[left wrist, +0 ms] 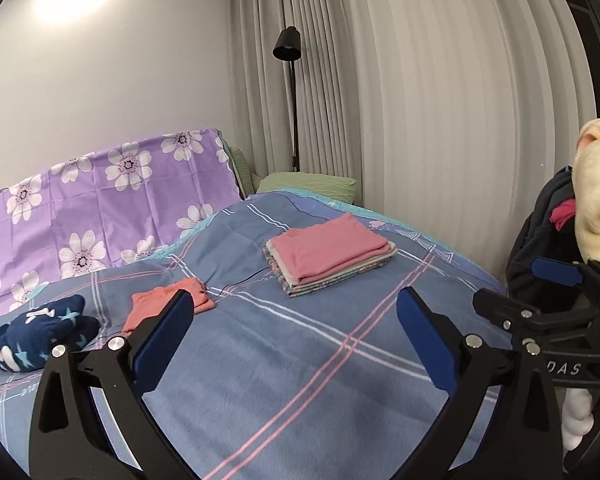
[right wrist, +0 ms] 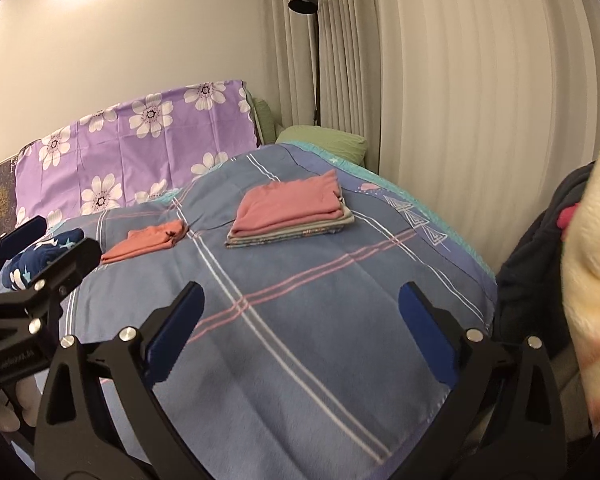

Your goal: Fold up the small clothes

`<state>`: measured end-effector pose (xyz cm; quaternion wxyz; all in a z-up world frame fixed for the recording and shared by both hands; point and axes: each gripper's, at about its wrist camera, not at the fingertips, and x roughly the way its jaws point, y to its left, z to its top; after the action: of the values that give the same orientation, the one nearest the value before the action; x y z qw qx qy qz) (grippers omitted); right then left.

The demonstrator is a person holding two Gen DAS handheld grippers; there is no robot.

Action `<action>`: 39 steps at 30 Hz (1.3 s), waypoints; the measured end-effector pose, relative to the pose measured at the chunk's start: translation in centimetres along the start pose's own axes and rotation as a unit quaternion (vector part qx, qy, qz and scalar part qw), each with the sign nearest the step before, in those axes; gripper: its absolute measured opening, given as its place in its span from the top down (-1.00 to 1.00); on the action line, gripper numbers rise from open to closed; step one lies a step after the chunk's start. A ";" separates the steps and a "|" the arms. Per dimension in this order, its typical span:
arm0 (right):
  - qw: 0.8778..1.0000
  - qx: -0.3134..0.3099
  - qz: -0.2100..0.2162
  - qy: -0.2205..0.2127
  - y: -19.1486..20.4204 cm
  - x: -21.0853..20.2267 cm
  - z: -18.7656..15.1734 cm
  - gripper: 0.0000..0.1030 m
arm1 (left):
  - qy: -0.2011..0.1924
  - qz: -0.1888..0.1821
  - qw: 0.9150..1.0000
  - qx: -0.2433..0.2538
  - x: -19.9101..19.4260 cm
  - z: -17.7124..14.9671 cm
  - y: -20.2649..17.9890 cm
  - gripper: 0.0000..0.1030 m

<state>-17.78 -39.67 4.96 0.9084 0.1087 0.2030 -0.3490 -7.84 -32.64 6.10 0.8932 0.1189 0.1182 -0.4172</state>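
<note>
Both your grippers, left gripper (left wrist: 294,322) and right gripper (right wrist: 300,316), are wide apart and hold nothing; the orange cloth (left wrist: 168,304) lies ahead on your left, nearer your left hand

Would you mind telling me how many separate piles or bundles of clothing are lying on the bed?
3: a folded stack mid-bed, a folded orange garment left of it, and a navy star-print bundle farthest left, partly hidden in the right wrist view.
</note>
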 end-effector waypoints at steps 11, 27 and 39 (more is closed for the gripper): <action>1.000 -0.004 -0.012 -0.002 2.3 -3.9 -1.5 -0.95 | 0.008 0.001 1.000 -0.001 -4.5 -1.4 2.1 -0.97; 0.999 -0.033 -0.021 -0.005 5.4 -6.9 -2.3 -0.96 | 0.001 -0.029 0.999 -0.024 -8.6 -3.2 3.6 -0.97; 0.999 -0.032 -0.018 0.004 6.4 -7.0 -3.2 -0.96 | 0.013 -0.030 0.998 -0.046 -8.2 -4.1 4.8 -0.97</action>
<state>-19.10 -29.81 5.59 0.9041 0.0778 0.2198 -0.3581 -9.72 -22.46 5.34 0.8831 0.0795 0.1523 -0.4366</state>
